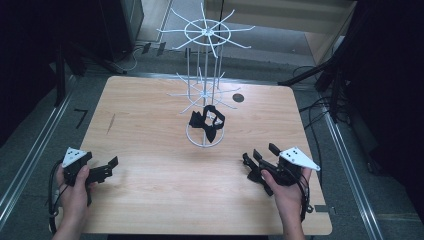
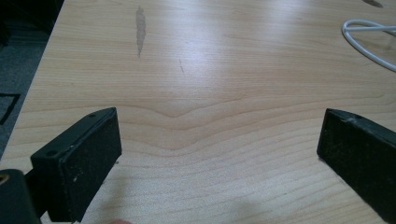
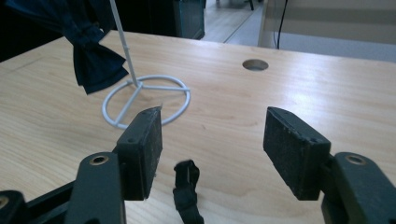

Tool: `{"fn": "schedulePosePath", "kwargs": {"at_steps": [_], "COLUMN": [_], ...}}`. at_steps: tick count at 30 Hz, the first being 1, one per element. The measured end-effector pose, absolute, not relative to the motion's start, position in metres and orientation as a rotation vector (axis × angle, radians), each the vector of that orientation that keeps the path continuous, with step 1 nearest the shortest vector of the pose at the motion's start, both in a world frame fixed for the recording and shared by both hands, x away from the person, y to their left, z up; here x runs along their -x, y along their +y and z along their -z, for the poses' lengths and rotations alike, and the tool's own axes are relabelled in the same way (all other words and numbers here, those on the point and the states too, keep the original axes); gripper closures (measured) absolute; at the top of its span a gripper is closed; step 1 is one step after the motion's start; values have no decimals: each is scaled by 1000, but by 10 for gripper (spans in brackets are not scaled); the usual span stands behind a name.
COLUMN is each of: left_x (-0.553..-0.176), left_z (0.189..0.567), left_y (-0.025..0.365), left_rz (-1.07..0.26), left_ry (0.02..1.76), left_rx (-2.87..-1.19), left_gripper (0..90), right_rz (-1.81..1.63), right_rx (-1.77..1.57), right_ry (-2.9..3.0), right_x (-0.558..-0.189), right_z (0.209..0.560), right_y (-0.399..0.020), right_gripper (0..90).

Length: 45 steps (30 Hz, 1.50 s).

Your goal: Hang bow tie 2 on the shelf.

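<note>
Overhead view; two low table (image 1: 150, 130) closeups

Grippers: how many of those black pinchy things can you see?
2. The left gripper is over the near left part of the table, and the right gripper is over its near right part. Both are open. None seems to be hidden.

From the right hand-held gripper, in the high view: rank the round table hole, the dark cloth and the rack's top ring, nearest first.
From the right hand-held gripper:
1. Dark cloth, hanging low on the rack, ahead-left.
2. Table hole, near the far edge.
3. Top ring, high on the rack, farthest.
</note>
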<state>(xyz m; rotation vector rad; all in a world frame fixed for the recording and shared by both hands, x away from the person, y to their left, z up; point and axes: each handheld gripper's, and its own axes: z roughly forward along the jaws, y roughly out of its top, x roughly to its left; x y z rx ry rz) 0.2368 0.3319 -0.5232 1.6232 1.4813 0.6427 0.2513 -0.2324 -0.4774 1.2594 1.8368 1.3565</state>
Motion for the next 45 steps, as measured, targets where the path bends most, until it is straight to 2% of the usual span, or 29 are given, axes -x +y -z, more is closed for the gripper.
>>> {"fn": "schedulePosePath", "kwargs": {"at_steps": [25,34,45], "left_x": [-237,-237,-237], "left_z": [523,523,523], "left_y": [332,332,332], "left_rz": [-641,-641,-639], "left_ry": [1484,1484,1485], "left_rx": [-1620,-1620,-1619], "left_gripper": [1,2,2], "right_rz": [-1236,-1190,-1134], "right_rx": [-1310,-1299,-1294], "right_ry": [1951,1992,2024], "right_x": [-248,-249,-250], "right_z": [510,517,524], "right_y": [-224,-217,-214], "right_gripper": [482,487,572]}}
